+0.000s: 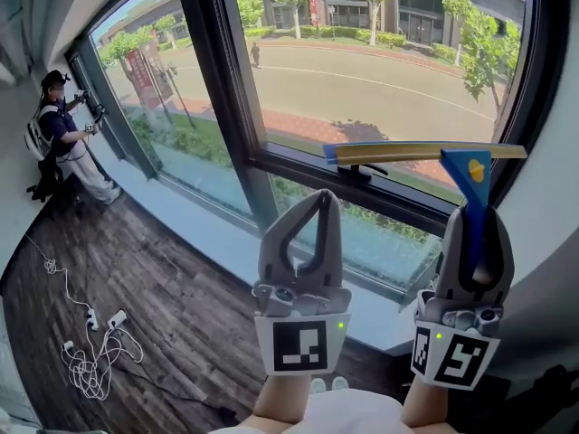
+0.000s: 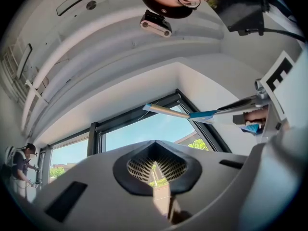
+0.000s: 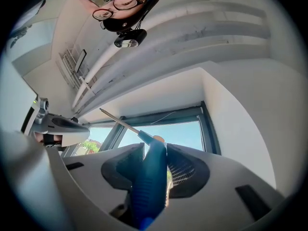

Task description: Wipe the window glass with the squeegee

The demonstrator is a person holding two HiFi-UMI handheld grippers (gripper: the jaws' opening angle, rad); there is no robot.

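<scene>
My right gripper (image 1: pixel 477 208) is shut on the blue handle of the squeegee (image 1: pixel 470 174). Its long brass-coloured blade (image 1: pixel 416 153) lies level across the window glass (image 1: pixel 380 70), just above the dark middle bar (image 1: pixel 362 181). From the right gripper view the handle (image 3: pixel 150 177) runs up between the jaws, with the blade (image 3: pixel 120 121) slanting up to the left. Beside it, my left gripper (image 1: pixel 324 197) points at the glass, shut, holding nothing. In the left gripper view the squeegee (image 2: pixel 183 113) shows at the upper right.
A wide white sill (image 1: pixel 226 242) runs under the window above dark wooden floor (image 1: pixel 163 315). White cables and plugs (image 1: pixel 90 351) lie on the floor at the left. A person (image 1: pixel 63 138) stands by the far left pane. A white wall (image 1: pixel 552 242) closes the right side.
</scene>
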